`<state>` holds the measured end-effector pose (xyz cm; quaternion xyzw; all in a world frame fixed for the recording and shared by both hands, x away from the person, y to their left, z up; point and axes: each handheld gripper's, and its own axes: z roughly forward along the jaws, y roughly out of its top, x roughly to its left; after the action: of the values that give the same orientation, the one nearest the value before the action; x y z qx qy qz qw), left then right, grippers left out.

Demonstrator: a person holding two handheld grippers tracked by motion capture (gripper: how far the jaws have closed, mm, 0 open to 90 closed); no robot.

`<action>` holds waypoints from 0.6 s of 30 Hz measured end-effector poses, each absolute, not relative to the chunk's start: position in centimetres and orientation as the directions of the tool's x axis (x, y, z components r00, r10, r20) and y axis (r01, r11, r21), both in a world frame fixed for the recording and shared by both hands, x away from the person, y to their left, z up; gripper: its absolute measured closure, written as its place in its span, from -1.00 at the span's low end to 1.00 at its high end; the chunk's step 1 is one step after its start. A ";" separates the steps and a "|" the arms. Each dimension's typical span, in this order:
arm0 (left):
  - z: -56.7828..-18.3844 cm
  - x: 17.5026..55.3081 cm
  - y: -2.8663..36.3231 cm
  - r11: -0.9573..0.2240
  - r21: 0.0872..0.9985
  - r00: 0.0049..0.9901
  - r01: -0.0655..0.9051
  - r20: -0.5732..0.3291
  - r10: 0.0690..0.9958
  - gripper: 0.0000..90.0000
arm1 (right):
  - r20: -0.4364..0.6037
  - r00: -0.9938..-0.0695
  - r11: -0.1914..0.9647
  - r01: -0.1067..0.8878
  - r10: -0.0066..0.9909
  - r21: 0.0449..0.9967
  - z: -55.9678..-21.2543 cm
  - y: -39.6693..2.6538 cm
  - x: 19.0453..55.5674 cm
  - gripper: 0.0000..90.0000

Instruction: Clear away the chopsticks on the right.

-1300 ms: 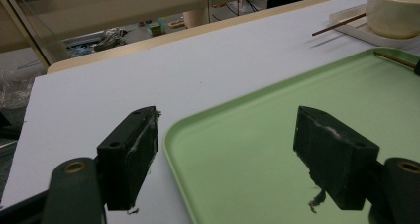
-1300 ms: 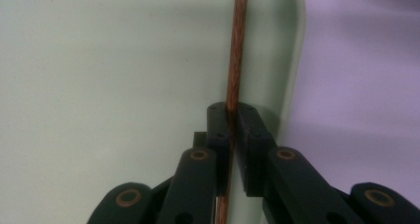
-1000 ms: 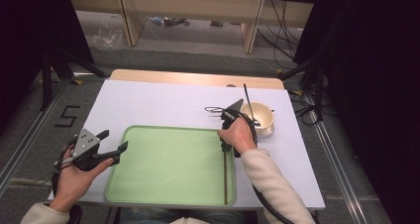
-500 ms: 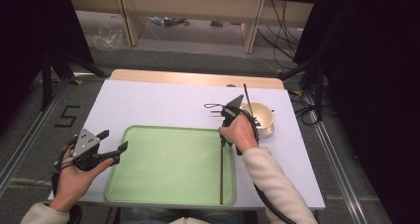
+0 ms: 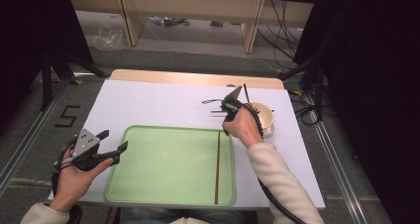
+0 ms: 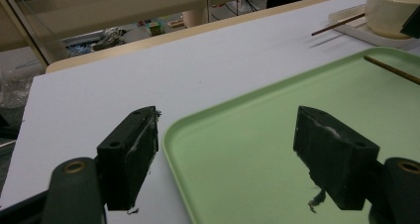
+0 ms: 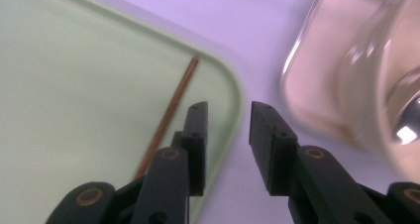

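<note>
Nearest, at the table's front left corner: left gripper (image 5: 106, 147), jaws spread wide and empty, level over the rim of the green tray (image 5: 163, 184), held in the person's left hand (image 5: 74, 177). On the tray's right side: one brown chopstick (image 5: 217, 167), lying lengthwise, free of any grip. Beyond the tray's far right corner: right gripper (image 5: 232, 96), fingertips aimed down, jaws just opened and parted with nothing between them. In the right gripper view, chopstick just left of the jaws. Farther right: cream bowl (image 5: 262, 117). In the left gripper view, second chopstick (image 6: 338, 24) beside the bowl. Floor marking at left: "5" (image 5: 66, 116).
</note>
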<state>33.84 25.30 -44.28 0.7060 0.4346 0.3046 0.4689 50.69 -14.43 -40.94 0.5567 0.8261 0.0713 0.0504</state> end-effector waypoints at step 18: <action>-44.3 33.8 25.4 -0.184 0.926 0.440 0.329 0.022 0.898 -0.44 | -0.420 -0.849 0.947 0.280 0.320 0.157 -40.4 -13.4 53.3 0.22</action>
<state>33.84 25.38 -44.30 0.7072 0.4336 0.3034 0.4689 53.27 -13.39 -40.35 0.1560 0.9606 0.0448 0.2257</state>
